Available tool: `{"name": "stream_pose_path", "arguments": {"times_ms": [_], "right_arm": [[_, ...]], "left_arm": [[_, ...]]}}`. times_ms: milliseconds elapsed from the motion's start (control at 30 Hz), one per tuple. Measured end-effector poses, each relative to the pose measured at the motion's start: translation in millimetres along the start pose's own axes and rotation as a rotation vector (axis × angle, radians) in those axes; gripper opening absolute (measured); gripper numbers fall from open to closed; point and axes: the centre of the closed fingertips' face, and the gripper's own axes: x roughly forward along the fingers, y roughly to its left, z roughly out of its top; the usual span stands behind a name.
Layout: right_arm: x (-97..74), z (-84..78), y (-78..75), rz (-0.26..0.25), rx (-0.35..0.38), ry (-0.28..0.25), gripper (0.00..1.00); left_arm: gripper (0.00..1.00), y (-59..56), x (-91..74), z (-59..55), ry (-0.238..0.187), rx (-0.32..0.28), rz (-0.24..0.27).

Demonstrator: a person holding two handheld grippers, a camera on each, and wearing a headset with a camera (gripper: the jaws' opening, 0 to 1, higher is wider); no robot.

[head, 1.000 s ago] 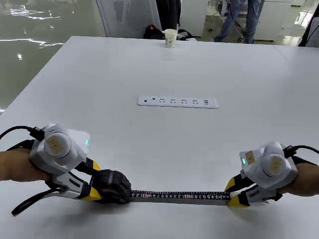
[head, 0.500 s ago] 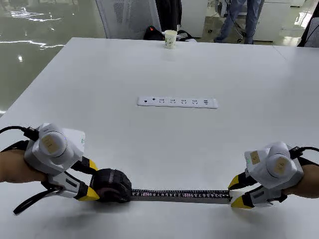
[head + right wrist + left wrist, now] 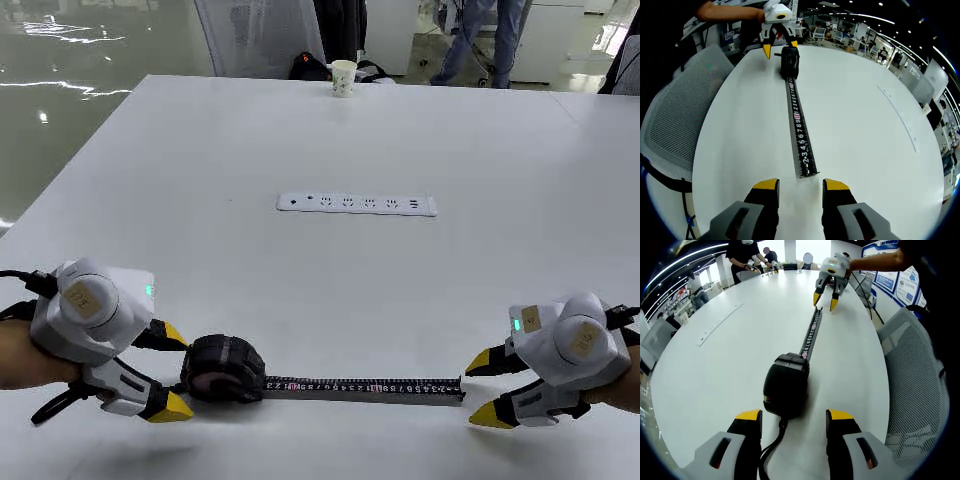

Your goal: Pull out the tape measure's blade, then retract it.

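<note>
The tape measure (image 3: 222, 368) lies on the white table (image 3: 330, 130) in the lower left of the head view, a black case with its blade (image 3: 365, 388) drawn out flat and running rightward along the bottom of the frame, numbers facing up.

The left gripper (image 3: 172, 371) sits at the lower left edge with its yellow-tipped jaws spread wide. The case lies just beyond the tips, with a gap between them. In the left gripper view the case is at the centre, just above the two open jaws, and a black strap (image 3: 771, 452) trails from it down between them.

The right gripper (image 3: 482, 390) is at the lower right of the head view, jaws also parted and gripping nothing. In the right gripper view the blade's free end stops just short of the gap between the jaws at the bottom centre, near but apart.

Farther up the head view, a white power strip (image 3: 357, 204) lies mid-table, and a paper cup (image 3: 343, 76) stands near the far edge.
</note>
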Motion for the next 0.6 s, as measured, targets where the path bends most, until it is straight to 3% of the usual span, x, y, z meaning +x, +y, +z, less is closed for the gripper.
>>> {"name": "stream_pose_path", "arguments": {"times_ms": [133, 600], "right_arm": [[-1.1, 2.2, 4.0, -0.011, 0.012, -0.016, 0.33], [-7.7, 4.4, 19.6, -0.067, 0.105, -0.067, 0.44]], "left_arm": [[0.55, -2.0, -1.9, -0.8, -0.016, -0.023, 0.021], [0.64, -28.5, -4.2, 1.4, -0.083, -0.125, 0.052]]}}
